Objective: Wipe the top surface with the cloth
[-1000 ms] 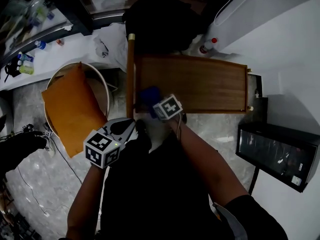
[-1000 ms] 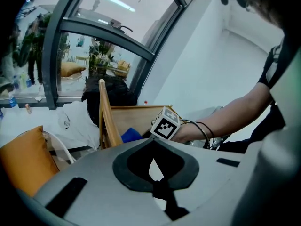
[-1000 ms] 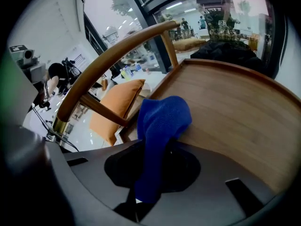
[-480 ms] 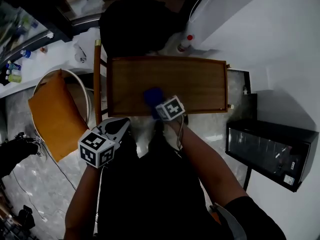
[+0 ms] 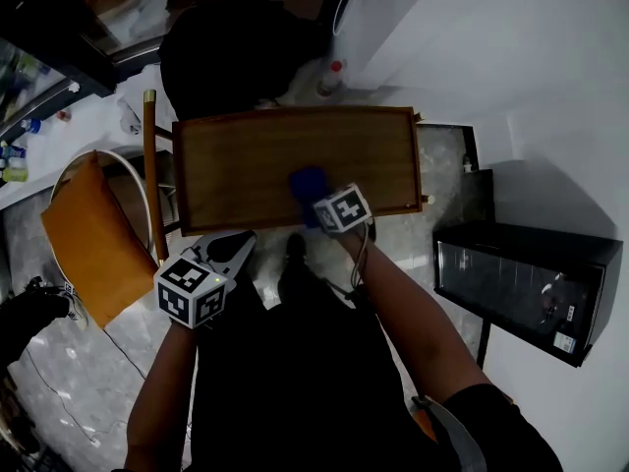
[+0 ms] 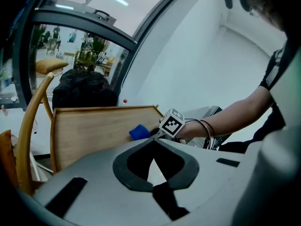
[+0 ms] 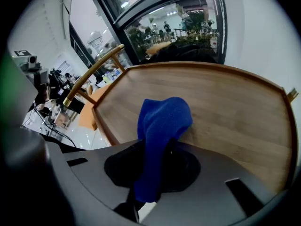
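A wooden table top [image 5: 246, 160] with a raised rim lies ahead of me. The blue cloth [image 5: 307, 182] rests on it near the front edge, about midway along. My right gripper [image 5: 318, 201] is shut on the cloth. In the right gripper view the cloth [image 7: 162, 121] runs up from between the jaws of the right gripper [image 7: 141, 197] and folds down onto the wood [image 7: 225, 102]. My left gripper [image 5: 234, 250] hangs off the table's front left corner, shut and holding nothing. In the left gripper view the left gripper [image 6: 157, 185] faces the table, and the cloth [image 6: 139, 132] shows beyond it.
A wooden chair with an orange cushion [image 5: 84, 239] stands left of the table. A black glass-fronted cabinet [image 5: 511, 283] stands at the right. Behind the table are a black bag [image 5: 231, 47] and a red-capped bottle [image 5: 331, 75]. White wall fills the upper right.
My right gripper has slid the cloth rightward along the table's front, from near the left end to about the middle. The left gripper has stayed beside the front left corner.
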`<state>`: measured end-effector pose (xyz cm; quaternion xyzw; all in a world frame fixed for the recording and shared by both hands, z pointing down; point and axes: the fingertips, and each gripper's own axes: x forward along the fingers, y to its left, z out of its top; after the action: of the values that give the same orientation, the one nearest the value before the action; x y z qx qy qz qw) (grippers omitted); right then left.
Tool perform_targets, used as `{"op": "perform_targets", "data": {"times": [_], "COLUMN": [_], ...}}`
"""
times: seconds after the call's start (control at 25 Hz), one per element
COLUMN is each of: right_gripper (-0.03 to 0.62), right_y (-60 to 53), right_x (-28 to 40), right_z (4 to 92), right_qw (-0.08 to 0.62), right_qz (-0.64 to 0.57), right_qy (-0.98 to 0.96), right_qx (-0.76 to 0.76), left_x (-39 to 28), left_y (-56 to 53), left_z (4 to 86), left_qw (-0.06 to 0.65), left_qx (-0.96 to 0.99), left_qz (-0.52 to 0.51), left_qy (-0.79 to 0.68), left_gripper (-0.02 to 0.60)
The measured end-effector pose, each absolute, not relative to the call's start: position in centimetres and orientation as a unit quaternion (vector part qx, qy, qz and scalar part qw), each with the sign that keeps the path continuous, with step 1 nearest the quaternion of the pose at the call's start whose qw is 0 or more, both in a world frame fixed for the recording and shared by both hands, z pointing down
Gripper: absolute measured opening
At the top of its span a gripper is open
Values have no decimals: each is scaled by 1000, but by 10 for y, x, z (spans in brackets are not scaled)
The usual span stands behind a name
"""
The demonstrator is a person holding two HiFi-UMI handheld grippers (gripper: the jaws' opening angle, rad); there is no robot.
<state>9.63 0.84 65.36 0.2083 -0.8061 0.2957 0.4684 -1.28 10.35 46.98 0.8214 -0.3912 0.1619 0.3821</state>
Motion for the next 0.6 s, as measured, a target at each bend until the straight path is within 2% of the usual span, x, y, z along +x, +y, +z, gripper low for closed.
{"op": "perform_targets", "data": {"times": [0.6], "right_gripper": [78], "right_y": [-34], "right_x": [209], "right_z": [649], "right_qw": [455], "right_qz": [283], "right_qy": [-793], "right_qx": [290], "left_x": [62], "left_y": [87], "left_z": [474], "left_qw": [384], "left_qx": [833], "left_qz": [175], "left_qy": [-357], "left_gripper": [5]}}
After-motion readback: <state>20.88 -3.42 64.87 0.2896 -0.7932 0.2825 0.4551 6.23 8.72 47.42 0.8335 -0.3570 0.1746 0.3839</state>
